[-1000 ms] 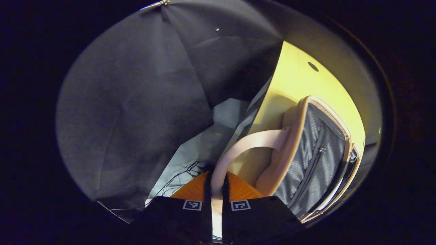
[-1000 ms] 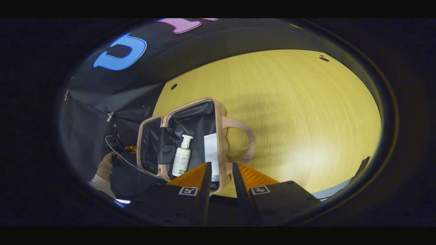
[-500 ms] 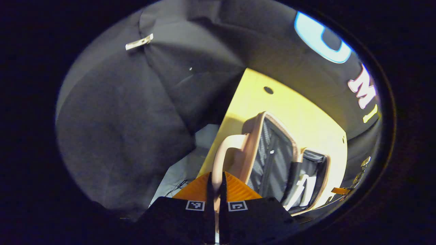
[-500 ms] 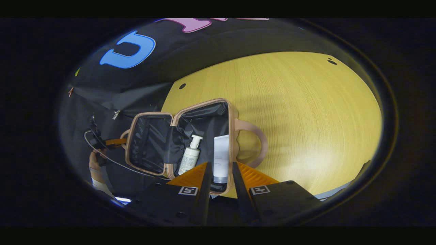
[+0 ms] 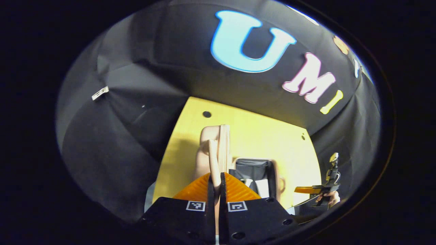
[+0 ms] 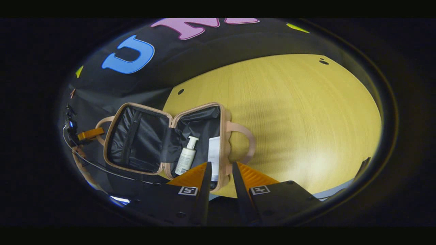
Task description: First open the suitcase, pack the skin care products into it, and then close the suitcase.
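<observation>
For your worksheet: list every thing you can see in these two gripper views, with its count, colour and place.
Suitcase: 1, pink shell, black lining, open at the table's left edge.
Handles: 2, pink, one on each half's outer side.
Pump bottle: 1, white, lying in the right half.
Tube: 1, white, lying beside the bottle.
Table: 1, yellow wood, under the suitcase.
Cable: 1, dark, hanging below the far gripper.
Left gripper: 1, shut on the lid's handle.
Right gripper: 1, open, above the tube.
Hand: 1, holding the right gripper.
</observation>
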{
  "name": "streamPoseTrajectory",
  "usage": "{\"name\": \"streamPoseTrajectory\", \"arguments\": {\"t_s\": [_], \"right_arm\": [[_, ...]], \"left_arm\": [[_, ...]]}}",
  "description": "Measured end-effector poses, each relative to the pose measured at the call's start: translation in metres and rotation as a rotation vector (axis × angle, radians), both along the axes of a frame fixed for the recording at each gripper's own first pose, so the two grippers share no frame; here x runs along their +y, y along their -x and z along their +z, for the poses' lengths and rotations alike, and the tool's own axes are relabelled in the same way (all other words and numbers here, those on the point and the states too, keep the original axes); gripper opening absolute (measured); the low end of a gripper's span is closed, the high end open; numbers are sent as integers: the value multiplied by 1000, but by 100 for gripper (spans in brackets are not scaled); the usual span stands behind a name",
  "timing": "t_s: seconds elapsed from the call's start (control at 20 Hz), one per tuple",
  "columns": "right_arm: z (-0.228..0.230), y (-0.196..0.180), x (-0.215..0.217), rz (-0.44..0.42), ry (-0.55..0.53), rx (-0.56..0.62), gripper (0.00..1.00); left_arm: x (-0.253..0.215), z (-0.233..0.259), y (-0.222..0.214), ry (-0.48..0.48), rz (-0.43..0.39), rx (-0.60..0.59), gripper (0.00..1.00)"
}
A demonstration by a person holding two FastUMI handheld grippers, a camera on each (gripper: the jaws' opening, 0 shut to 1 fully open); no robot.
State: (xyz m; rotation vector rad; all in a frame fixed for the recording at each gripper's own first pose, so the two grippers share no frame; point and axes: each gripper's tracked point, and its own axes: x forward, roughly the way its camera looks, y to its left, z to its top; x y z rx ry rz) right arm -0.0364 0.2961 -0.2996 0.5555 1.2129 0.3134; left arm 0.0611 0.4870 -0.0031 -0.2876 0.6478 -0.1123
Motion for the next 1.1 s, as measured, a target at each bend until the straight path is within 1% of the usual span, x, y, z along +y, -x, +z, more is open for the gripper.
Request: {"name": "streamPoseTrajectory", "arguments": {"t_s": [0.15,0.25,0.4,0.45,0.55,0.6,0.7,0.8,0.9,1.1], "right_arm": [[1,11,-18,-32,0,5,41],[2,18,-32,-53,3,3,41],[4,27,-56,-95,17,-10,41],[6,31,-63,-115,17,-13,41],[8,38,-79,-154,18,-9,41],[7,44,-85,-167,20,-4,41],[8,55,-96,-188,27,7,41],[6,66,-110,-222,32,16,41],[4,79,-122,-265,30,32,41],[0,105,-150,-346,52,58,41]], "left_arm": [[-59,11,-11,-11,-103,-37,9],[-98,14,-18,-3,-179,-66,10],[-165,15,-15,62,-290,-75,9],[-188,8,-14,85,-334,-62,10],[-229,-20,-16,124,-420,-29,10],[-252,-36,-16,145,-476,2,10],[-289,-69,-22,157,-538,68,10],[-313,-103,-35,136,-559,117,10],[-334,-134,-45,89,-564,155,10],[-365,-193,-38,-10,-604,257,11]]}}
